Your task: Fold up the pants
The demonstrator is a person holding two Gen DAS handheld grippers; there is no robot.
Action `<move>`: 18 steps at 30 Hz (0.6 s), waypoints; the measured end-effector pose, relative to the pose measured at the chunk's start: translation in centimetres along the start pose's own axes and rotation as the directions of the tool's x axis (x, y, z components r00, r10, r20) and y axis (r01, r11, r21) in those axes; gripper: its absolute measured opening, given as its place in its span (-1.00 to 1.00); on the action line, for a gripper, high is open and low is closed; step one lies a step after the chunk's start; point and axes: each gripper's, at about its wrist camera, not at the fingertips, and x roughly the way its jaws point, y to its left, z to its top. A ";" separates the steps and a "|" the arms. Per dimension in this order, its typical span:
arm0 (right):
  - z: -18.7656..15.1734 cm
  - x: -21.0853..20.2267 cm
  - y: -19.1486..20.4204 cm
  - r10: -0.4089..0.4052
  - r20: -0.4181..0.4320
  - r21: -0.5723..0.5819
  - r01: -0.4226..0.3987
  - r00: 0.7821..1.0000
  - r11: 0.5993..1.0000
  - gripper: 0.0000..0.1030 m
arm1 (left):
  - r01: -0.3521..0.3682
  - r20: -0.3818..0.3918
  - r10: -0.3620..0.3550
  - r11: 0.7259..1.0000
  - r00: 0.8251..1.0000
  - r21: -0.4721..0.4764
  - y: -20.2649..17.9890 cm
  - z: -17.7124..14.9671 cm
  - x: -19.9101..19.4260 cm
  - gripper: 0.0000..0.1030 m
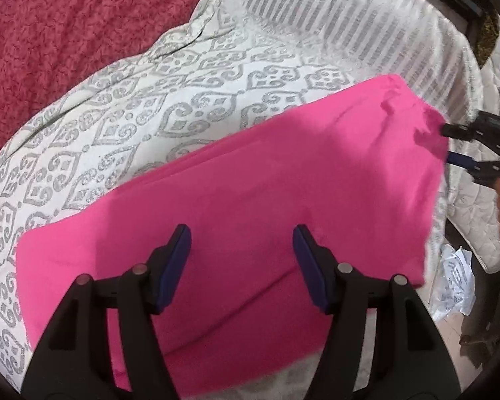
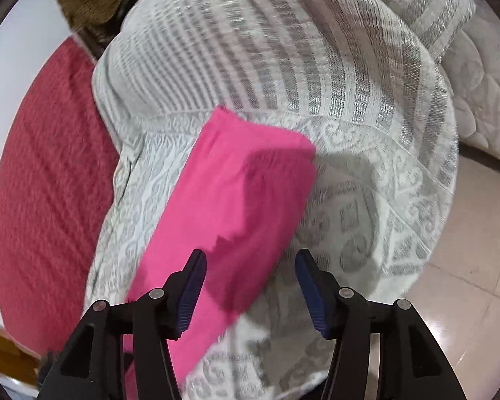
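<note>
A white bedspread with grey scroll pattern [image 1: 156, 106] covers the bed, a crimson textured blanket [image 1: 66, 16] lies far left, and pale glossy floor tiles [image 2: 466, 260] show right.

Pink pants [image 1: 250, 180] lie on the patterned white bedspread [image 1: 143, 113].

Pants [image 1: 250, 183]: matt pink cloth, smooth and fine-knit, without sheen. Bedspread [image 1: 170, 100]: off-white woven cloth with raised grey ornament and stripes that glint faintly (a metallic-looking thread). Red blanket [image 1: 66, 16]: coarse, nubbly cloth, matt. Mattress side [image 2: 483, 93]: quilted white fabric, softly padded. Floor [image 2: 476, 250]: glossy pale tiles that reflect light. Left gripper [image 1: 242, 243] and right gripper [image 2: 250, 266]: matt black plastic arms, silvery metal pins at the joints, and blue pads [image 2: 311, 286] with a finely ribbed, rubbery-looking face.
</note>
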 end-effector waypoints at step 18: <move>0.4 -2.4 10.2 0.029 0.200 -0.296 0.032 0.979 0.955 -0.87 | 0.100 -0.022 -0.103 0.989 0.994 -0.107 1.0 -0.6 -0.6 0.25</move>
